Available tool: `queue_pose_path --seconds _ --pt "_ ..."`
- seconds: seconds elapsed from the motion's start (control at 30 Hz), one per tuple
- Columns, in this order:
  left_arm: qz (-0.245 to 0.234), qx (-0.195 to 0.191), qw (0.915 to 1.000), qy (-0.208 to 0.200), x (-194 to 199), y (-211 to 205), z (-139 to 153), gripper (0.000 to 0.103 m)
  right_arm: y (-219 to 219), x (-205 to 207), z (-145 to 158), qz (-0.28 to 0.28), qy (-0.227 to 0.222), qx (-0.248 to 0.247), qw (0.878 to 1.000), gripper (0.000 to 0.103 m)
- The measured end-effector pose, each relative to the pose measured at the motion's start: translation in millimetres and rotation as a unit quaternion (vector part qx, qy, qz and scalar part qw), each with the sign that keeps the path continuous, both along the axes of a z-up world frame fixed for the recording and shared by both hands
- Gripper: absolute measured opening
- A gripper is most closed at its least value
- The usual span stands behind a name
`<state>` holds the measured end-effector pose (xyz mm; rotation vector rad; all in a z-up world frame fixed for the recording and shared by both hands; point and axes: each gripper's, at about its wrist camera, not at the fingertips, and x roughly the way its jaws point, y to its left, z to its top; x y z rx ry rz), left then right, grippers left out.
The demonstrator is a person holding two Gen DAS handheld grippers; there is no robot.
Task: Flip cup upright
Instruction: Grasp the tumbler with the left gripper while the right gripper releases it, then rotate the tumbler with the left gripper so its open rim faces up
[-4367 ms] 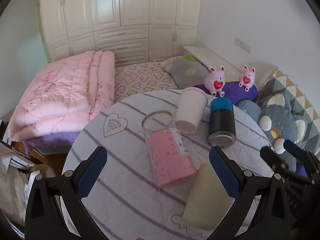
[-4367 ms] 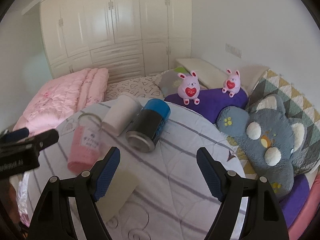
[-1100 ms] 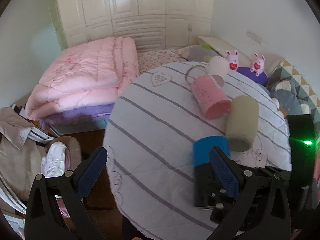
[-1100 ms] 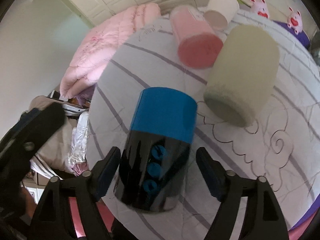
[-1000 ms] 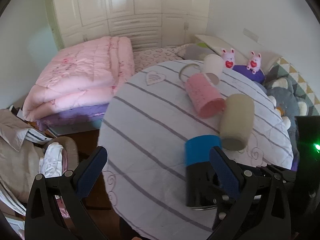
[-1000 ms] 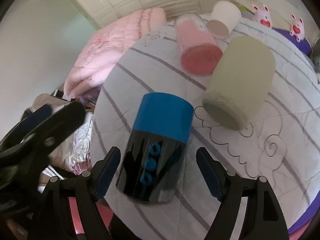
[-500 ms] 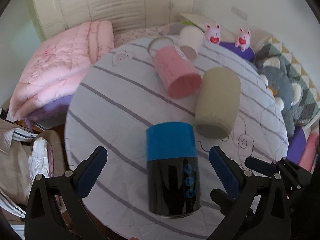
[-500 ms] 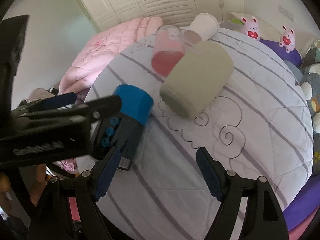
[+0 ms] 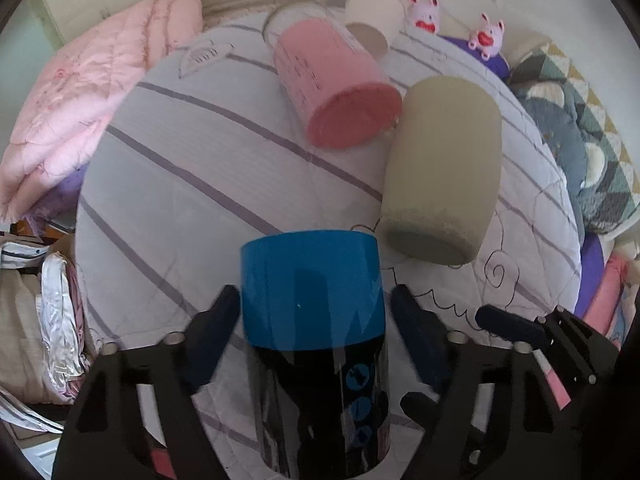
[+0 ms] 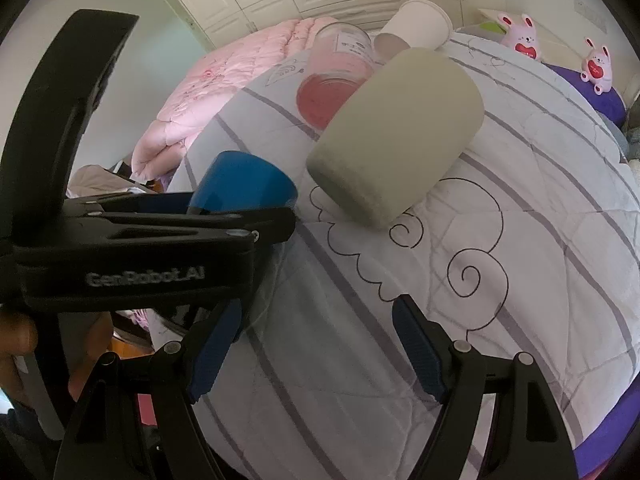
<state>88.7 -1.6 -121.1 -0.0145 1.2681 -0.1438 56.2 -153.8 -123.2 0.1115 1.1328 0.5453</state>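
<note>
A blue-and-black cup (image 9: 320, 344) lies on its side at the near edge of the round striped table (image 9: 192, 152). My left gripper (image 9: 316, 320) is closed around it, with a pad against each side of the cup. In the right wrist view the cup's blue end (image 10: 244, 188) shows past the left gripper's fingers (image 10: 180, 224). My right gripper (image 10: 316, 344) is open and empty above the tablecloth, to the right of the cup.
A beige cup (image 9: 440, 168), a pink-filled glass jar (image 9: 332, 80) and a white cup (image 9: 372, 16) lie on their sides farther back. Pink folded quilt (image 9: 80, 92) at left, plush pillows (image 9: 592, 152) at right. Clothes pile (image 9: 36, 300) beside the table's left edge.
My left gripper has moved in over the blue-and-black cup and its fingers have closed on its sides. My right gripper, which earlier let the cup go, stays open to the right.
</note>
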Motion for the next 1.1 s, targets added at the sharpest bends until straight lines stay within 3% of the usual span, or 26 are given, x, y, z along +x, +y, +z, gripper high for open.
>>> queue_pose_path --seconds 0.27,0.83,1.1 --pt "-0.006 0.010 0.9998 -0.013 -2 -3 0 0.068 -2 -2 -1 -0.002 0.001 0.001 1.000 0.080" --pt "0.014 -0.029 0.9884 -0.148 -20 17 52 0.068 14 -12 18 0.016 -0.033 0.015 0.999 0.079" --pt "0.016 -0.021 0.9895 -0.142 -26 14 43 0.068 17 -6 8 -0.007 -0.035 0.002 0.999 0.080"
